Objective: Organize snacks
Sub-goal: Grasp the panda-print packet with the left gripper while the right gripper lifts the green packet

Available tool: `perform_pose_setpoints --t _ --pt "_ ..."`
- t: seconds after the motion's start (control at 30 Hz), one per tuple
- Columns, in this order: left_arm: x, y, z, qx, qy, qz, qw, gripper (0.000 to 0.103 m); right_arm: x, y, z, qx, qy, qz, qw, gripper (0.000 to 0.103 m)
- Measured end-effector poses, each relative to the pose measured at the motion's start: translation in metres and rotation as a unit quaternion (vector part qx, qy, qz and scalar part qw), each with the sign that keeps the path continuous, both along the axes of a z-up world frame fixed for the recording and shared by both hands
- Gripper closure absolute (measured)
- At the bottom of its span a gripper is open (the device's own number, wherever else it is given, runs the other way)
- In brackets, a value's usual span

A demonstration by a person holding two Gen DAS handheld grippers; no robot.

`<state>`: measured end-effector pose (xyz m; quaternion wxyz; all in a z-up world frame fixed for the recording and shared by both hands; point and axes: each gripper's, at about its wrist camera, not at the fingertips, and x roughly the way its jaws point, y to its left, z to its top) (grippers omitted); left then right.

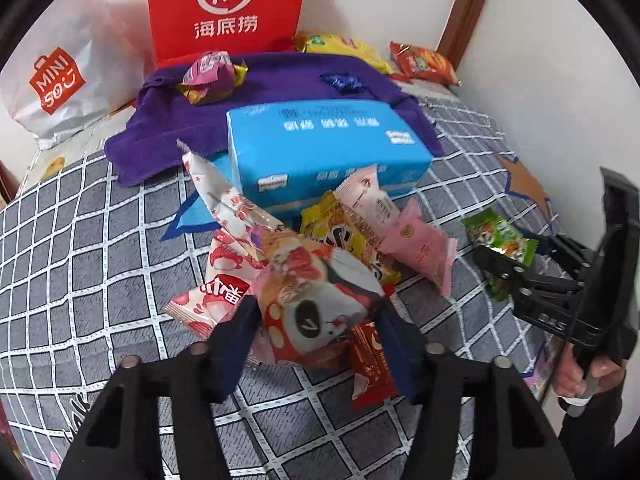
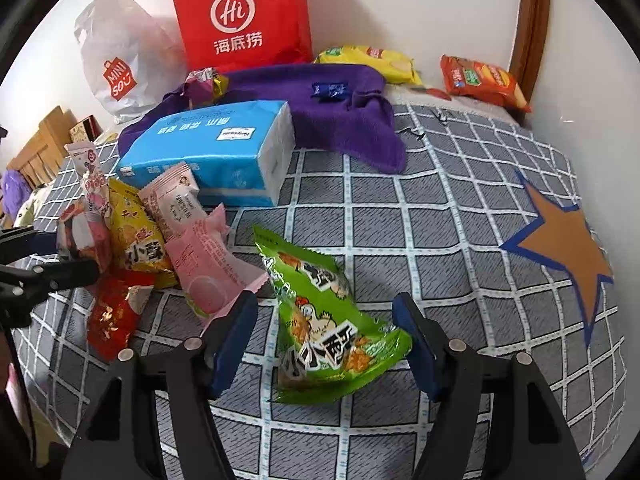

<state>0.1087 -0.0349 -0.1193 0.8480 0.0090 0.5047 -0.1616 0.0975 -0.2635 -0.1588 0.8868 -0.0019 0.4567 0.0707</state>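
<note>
A pile of snack packets lies on the grey checked bedspread [image 1: 80, 264] in front of a blue tissue pack [image 1: 320, 148]. My left gripper [image 1: 316, 332] is shut on a pink packet with a panda print [image 1: 316, 304] at the near edge of the pile, both blue pads pressing its sides. A yellow packet [image 1: 332, 232], pink packets [image 1: 416, 244] and a small red packet [image 1: 370, 364] lie around it. My right gripper [image 2: 324, 344] stands open around a green chicken snack packet [image 2: 320, 312] lying on the bedspread, its left pad clear of the packet.
A purple towel [image 2: 340, 116] behind the tissue pack [image 2: 208, 152] carries a purple-gold candy [image 1: 208, 76] and a blue candy [image 1: 342, 82]. A red paper bag [image 2: 244, 16] and a white bag [image 2: 120, 68] stand at the wall. Yellow [image 2: 372, 60] and orange [image 2: 484, 80] chip bags lie at the back right.
</note>
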Motion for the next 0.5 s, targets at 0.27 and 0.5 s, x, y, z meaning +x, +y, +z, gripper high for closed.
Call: perform_pose_setpoints --t 0.27,0.5 --pt "-0.008 0.018 0.023 -0.031 -0.016 0.013 0.9993 0.055 0.0 -0.011 0.007 0.031 0.003 -0.015 0.999 0.064" --pt "-0.011 0.032 0.048 -0.054 -0.036 0.029 0.9975 0.055 -0.004 -0.009 0.033 0.047 -0.018 -0.021 0.999 0.067"
